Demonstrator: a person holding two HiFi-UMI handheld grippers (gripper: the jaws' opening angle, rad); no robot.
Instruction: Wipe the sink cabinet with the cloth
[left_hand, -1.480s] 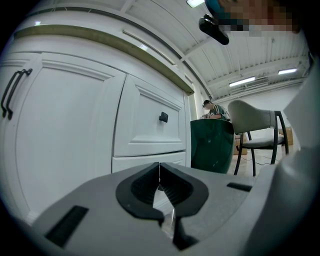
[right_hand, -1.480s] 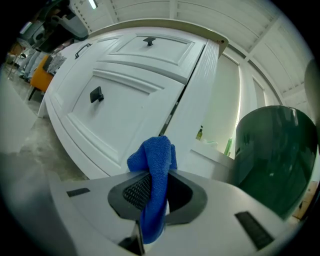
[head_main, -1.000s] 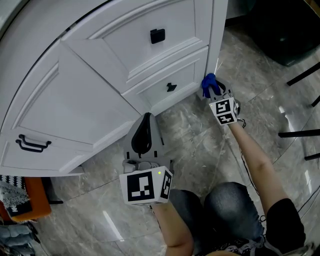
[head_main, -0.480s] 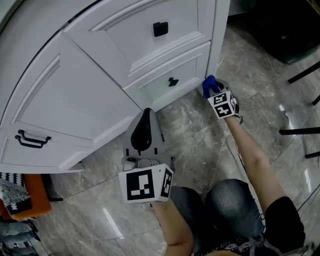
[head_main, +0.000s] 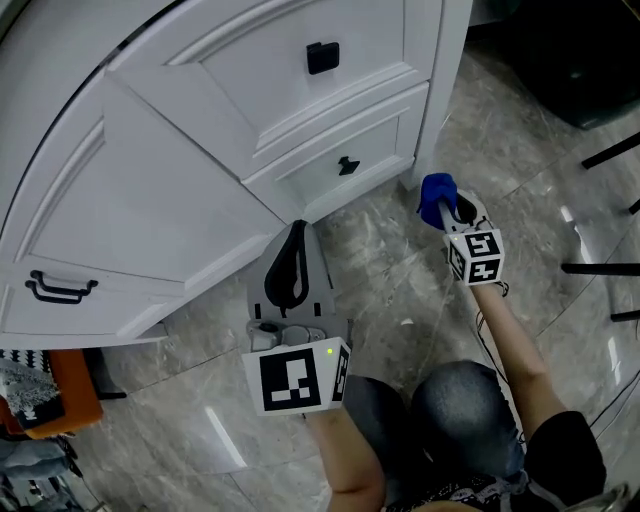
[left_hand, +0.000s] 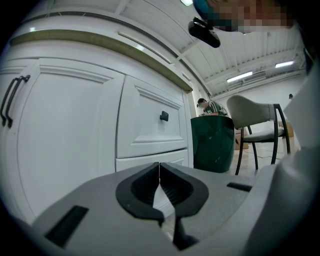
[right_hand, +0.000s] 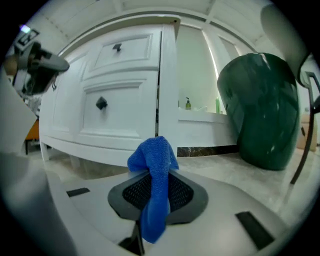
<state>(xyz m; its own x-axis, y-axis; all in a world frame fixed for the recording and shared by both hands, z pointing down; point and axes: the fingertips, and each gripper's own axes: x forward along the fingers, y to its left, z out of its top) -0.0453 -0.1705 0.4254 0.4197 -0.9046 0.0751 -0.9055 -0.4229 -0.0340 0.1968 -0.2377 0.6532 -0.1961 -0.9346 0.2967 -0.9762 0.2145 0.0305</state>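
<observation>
Your right gripper (head_main: 447, 208) holds the blue cloth (head_main: 436, 192) bunched at its tip, low over the grey marbled floor (head_main: 390, 270). The cloth is just beside the right corner of the white sink cabinet (head_main: 180, 170), with no contact that shows. Your left gripper (head_main: 297, 235) is in front of your knees (head_main: 455, 410), jaws together with nothing in them, pointing at the cabinet's base left of the lower black knob (head_main: 347, 165).

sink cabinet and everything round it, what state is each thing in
left claw: shut, empty
right claw: shut on the cloth
cloth: bunched, pinched in the right claw
upper drawer: closed
lower drawer: closed
cabinet door: closed
green bin: upright
</observation>
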